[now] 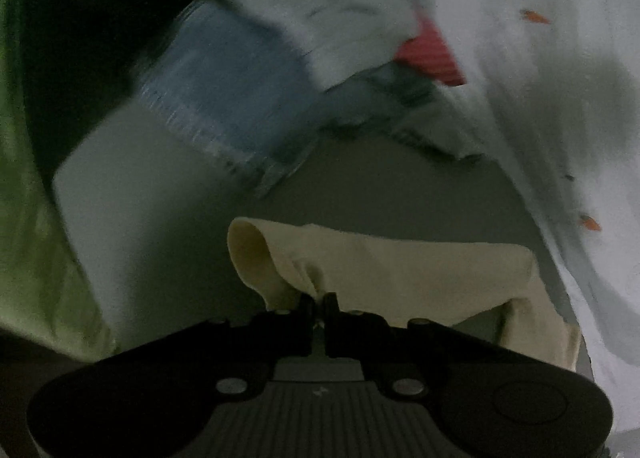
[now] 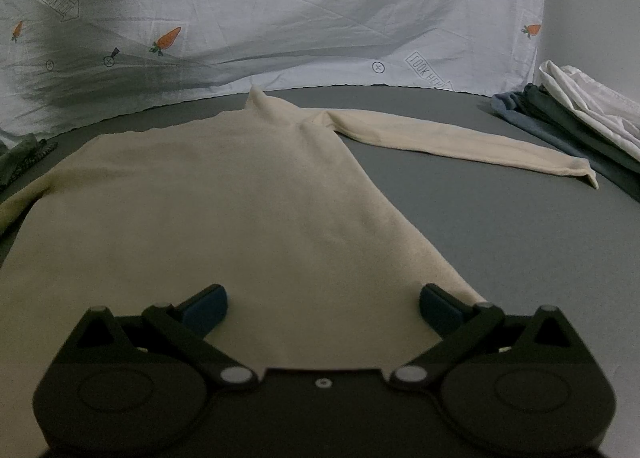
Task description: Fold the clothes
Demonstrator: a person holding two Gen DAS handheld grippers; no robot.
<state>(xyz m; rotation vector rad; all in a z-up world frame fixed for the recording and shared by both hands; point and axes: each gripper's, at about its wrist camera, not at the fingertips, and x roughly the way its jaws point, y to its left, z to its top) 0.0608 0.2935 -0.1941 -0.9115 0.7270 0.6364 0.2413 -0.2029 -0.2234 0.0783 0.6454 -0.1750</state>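
Observation:
A cream long-sleeved sweater (image 2: pixel 224 193) lies flat on the grey surface (image 2: pixel 500 225), neck at the far end, its right sleeve (image 2: pixel 460 141) stretched out to the right. My right gripper (image 2: pixel 322 308) hovers open over the sweater's near hem, nothing between its blue pads (image 2: pixel 206 308). In the left wrist view my left gripper (image 1: pixel 319 304) is shut on the cuff end of a cream sleeve (image 1: pixel 384 270), which is lifted off the grey surface (image 1: pixel 360 185) and hangs folded from the fingertips.
A white sheet with carrot prints (image 2: pixel 300 17) rises behind the sweater. A pile of blue, dark green and white clothes (image 2: pixel 576 117) sits at the right. In the blurred left wrist view lie blue (image 1: pixel 224 85), white-patterned and red (image 1: pixel 432 53) clothes, with green fabric (image 1: pixel 36 217) at the left.

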